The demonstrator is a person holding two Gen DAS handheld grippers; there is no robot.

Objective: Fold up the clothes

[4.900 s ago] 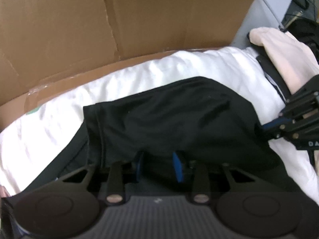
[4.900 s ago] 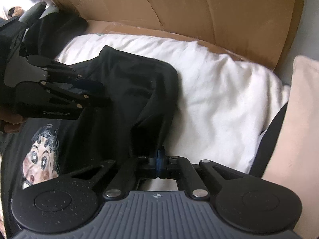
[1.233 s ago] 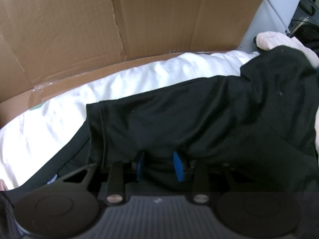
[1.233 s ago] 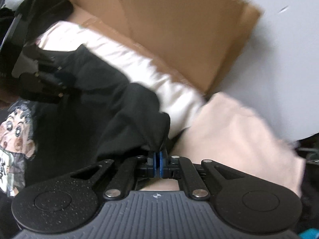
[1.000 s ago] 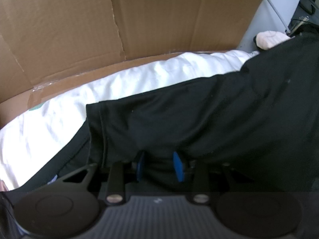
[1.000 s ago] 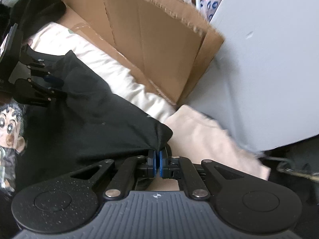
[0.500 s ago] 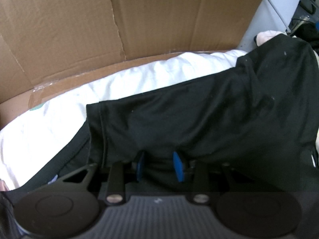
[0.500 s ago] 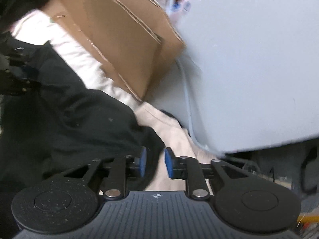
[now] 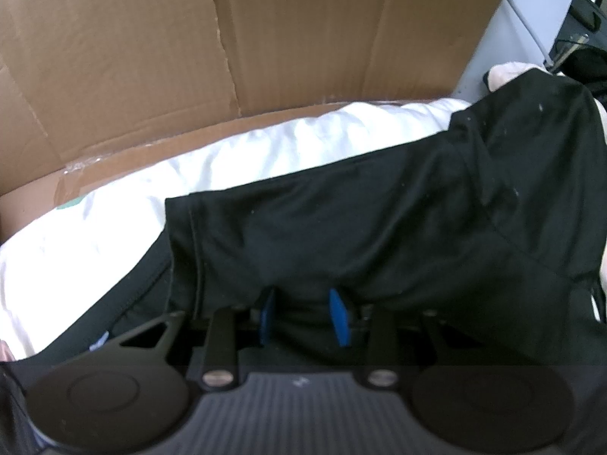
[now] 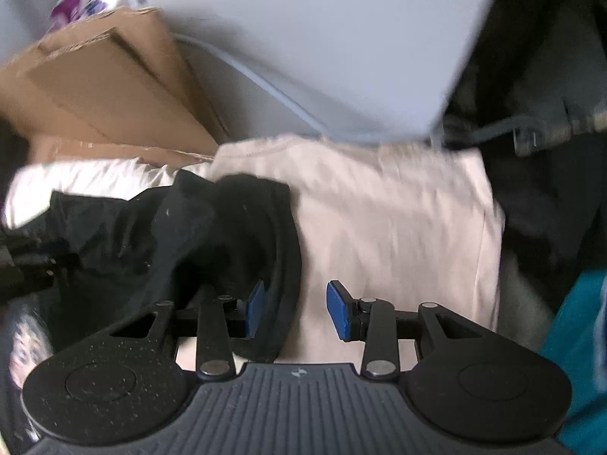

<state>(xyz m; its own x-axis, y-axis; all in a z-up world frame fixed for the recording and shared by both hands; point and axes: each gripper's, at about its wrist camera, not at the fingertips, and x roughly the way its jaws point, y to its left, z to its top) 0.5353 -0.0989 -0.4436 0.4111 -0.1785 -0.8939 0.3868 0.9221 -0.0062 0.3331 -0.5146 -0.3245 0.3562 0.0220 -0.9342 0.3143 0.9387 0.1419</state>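
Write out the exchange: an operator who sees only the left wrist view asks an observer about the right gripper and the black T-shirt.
Operator: Is the right gripper clamped on the black T-shirt?
Observer: No. The right gripper is open, and the black T-shirt has its edge lying loose beside one pad.
Operator: What does that edge rest on?
Observer: A beige garment spread flat. The shirt overlaps one side of it.

cardboard box [image 9: 227, 57] upright behind | white bedding [image 9: 265, 151] (rumpled) | grey panel [image 10: 322, 38] at right
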